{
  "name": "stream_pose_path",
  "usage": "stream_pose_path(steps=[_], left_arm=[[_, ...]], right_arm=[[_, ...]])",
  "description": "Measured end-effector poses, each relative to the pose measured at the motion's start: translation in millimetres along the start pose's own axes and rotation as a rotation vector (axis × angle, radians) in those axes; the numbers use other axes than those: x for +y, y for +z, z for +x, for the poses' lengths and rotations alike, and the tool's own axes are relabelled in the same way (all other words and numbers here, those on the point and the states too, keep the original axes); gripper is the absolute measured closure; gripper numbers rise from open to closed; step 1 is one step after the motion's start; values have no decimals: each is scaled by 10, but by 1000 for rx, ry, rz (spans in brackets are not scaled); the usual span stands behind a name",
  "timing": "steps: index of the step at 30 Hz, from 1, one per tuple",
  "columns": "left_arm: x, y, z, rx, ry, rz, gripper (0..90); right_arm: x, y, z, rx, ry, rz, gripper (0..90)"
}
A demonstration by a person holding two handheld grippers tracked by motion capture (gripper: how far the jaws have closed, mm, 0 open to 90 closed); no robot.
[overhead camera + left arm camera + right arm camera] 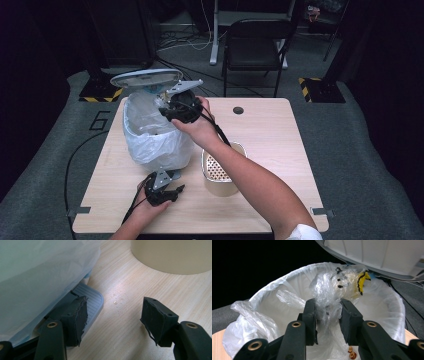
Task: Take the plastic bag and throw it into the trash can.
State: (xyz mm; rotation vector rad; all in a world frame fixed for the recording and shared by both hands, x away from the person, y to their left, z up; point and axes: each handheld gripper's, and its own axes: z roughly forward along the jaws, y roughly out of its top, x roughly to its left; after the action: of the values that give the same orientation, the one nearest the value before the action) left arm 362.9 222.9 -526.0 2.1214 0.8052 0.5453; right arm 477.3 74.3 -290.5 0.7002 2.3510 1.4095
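room: a dark space is lying beyond the table, with a black chair standing on grey carpet behind the far edge and cables trailing over the floor near it.
table: the light wooden table is carrying everything; in the left gripper view a few pale crumbs are lying on the bare grain.
pedal bin: the pedal bin is standing at the table's left part, lined with a white bin liner folded out over the rim, so waste is landing in plastic and not on the bin wall.
lid: the lid is standing raised above the opening, which I judge is the reason for the pressure on the pedal below.
container: a beige container with a perforated insert is sitting just right of the bin, apart from both grippers.
right gripper: the right gripper is hovering over the open bin, its jaws pinching a crumpled clear plastic wrapper with black and yellow print, held there apparently for dropping inside.
left gripper: the left gripper is resting low at the bin's foot, jaws narrowed and gripping nothing, one jaw lying on the ribbed pedal.
nuts: two small brown nuts are lying at the liner's bottom.
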Motion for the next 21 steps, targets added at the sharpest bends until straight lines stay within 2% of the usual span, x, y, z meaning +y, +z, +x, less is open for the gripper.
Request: stream_pose_path(steps=[7, 10, 15, 21], left_arm=[[0, 0, 0, 0, 0, 0, 375], [0, 0, -1, 0, 0, 0, 375], [0, 0, -2, 1, 0, 0, 375], [-4, 8, -7, 8, -2, -10, 375]], right_arm=[[-11, 57, 17, -20, 2, 1, 655], [-19, 78, 25, -35, 12, -9, 544], [-45, 65, 40, -45, 25, -55, 398], [-88, -34, 41, -47, 20, -65, 386]])
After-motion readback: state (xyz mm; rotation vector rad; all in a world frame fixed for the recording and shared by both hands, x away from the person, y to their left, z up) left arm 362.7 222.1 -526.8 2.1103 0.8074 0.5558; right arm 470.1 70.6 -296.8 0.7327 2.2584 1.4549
